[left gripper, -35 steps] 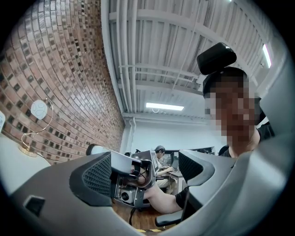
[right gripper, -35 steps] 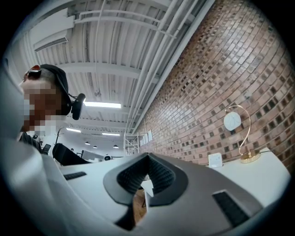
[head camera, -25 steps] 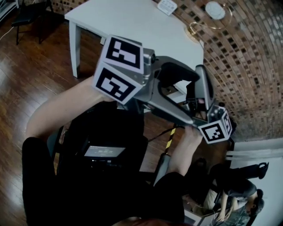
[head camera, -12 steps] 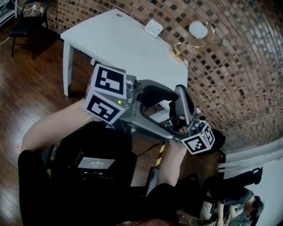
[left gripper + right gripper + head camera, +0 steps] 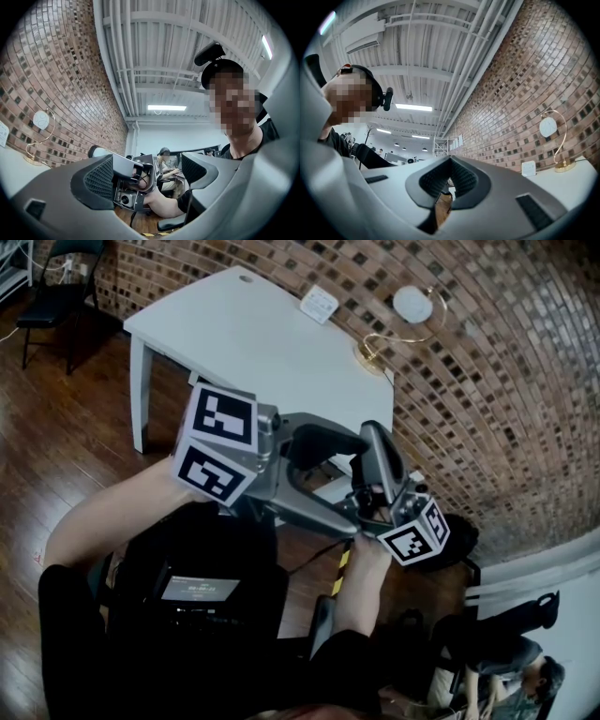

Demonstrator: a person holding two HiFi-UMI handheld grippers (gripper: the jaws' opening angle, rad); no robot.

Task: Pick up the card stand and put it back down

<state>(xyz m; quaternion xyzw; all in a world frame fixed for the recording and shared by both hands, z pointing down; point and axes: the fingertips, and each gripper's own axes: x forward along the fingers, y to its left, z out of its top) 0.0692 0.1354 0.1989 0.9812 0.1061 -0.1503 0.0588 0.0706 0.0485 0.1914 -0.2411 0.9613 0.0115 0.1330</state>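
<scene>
Here, my left tool (image 5: 149, 174) gaping wide and empty, my right tool (image 5: 449, 180) closed tight on nothing, gold wire card stand with round white card (image 5: 412, 304) upright on the white desk (image 5: 253, 334) beside the brick wall (image 5: 506, 381), well apart from both.

Open-plan office here: brick wall (image 5: 487, 381), wood floor (image 5: 56, 427), white table (image 5: 253, 334), bare ceiling pipes (image 5: 459, 70) overhead, a person (image 5: 165, 161) seated working at the back.
</scene>
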